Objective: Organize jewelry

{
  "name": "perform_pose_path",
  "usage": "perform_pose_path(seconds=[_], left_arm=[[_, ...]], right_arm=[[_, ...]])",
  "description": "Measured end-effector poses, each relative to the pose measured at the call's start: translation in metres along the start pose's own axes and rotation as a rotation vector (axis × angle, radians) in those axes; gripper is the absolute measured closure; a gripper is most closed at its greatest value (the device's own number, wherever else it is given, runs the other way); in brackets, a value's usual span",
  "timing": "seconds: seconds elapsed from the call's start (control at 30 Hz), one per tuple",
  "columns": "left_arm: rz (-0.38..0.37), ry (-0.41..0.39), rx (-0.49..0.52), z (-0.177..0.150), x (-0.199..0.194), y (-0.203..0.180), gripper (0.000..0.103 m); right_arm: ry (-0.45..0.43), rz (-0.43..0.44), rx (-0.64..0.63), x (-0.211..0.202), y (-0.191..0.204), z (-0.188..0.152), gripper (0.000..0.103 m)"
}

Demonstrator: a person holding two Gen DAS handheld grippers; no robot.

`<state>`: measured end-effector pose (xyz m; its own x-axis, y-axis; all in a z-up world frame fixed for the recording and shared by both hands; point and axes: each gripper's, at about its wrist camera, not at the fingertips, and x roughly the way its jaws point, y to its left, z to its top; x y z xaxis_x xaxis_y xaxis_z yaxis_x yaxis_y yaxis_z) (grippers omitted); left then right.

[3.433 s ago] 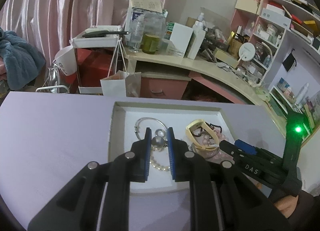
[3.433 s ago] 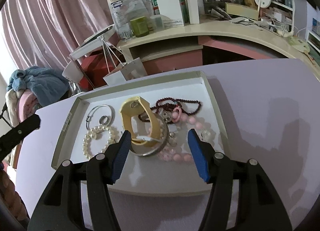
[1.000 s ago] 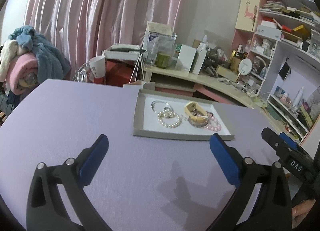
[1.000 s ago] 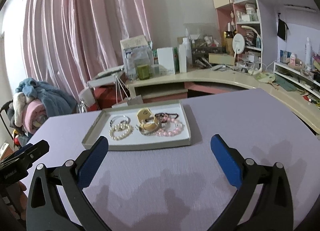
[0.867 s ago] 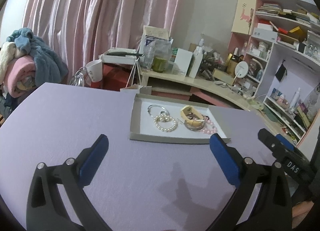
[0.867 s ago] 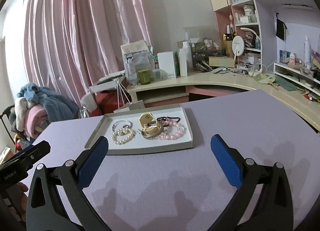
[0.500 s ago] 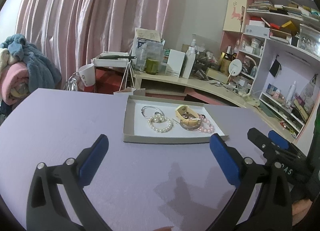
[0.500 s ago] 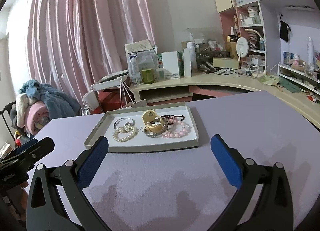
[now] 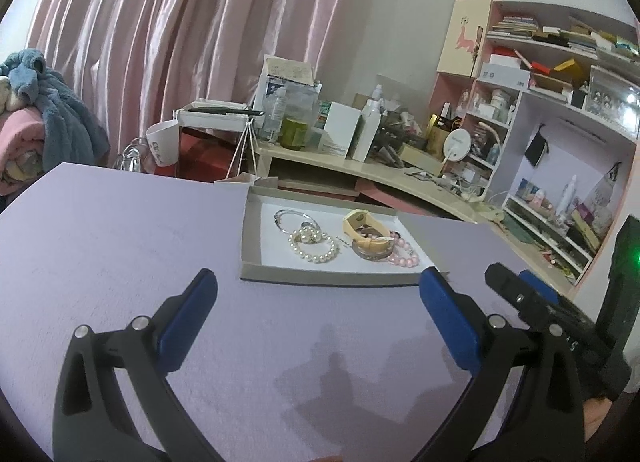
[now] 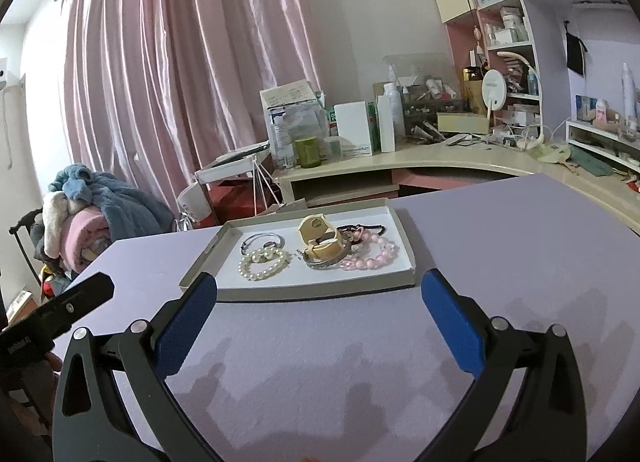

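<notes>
both claws hang back over the lilac worktop (image 9: 120,246), nothing in either: the left claw (image 9: 320,326) gapes wide, the right claw (image 10: 320,322) likewise. the tray (image 10: 288,291) lies ahead, well apart. in it, left to right: a silver bangle (image 10: 262,240), a pearl bracelet (image 10: 264,264), a yellow watch (image 10: 320,240), pink beads (image 10: 372,256). this looks like a pause between picks; the next needs a reach forward. the watch, a wide metal band and the beads overlap, so lifting one may drag another.
</notes>
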<state>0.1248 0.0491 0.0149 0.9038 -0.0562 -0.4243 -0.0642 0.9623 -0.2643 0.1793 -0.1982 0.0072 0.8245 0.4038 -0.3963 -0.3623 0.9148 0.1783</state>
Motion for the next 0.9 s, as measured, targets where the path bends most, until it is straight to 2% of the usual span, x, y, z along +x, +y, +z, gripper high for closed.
perform_pose_path(seconds=[0.67, 0.9], left_arm=[[0.003, 0.001, 0.014, 0.002, 0.024, 0.002, 0.002], [0.024, -0.031, 0.046, 0.002, 0.024, -0.001, 0.002]], right_arm=[[0.031, -0.011, 0.009, 0.021, -0.001, 0.003, 0.001], [-0.009, -0.032, 0.013, 0.017, -0.007, 0.005, 0.001]])
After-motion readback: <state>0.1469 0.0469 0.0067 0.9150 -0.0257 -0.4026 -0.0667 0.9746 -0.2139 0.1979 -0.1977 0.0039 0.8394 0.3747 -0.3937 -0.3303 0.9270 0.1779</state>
